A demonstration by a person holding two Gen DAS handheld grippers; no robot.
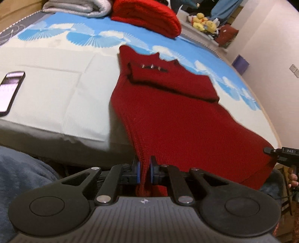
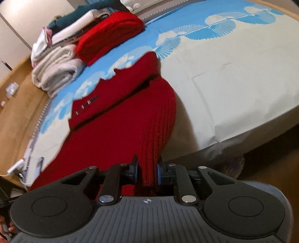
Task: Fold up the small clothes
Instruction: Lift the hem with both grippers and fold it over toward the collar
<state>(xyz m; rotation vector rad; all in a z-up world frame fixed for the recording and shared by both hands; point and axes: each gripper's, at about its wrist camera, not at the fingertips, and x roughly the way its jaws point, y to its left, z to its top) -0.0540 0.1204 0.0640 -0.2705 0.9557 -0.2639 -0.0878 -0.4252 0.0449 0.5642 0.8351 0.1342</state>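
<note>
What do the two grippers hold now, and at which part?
Both hold the red knit garment by its near ribbed edge: the left gripper at one corner, the right gripper at the other.

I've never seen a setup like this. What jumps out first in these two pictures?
A bright red sweater dominates, stretched from the blue-and-white bedsheet toward the cameras. Its near hem is pinched at two spots, by the left gripper and the right gripper. Behind it, at the bed's far edge, sits a folded red garment beside a pale folded pile; a lit phone lies left.
</note>
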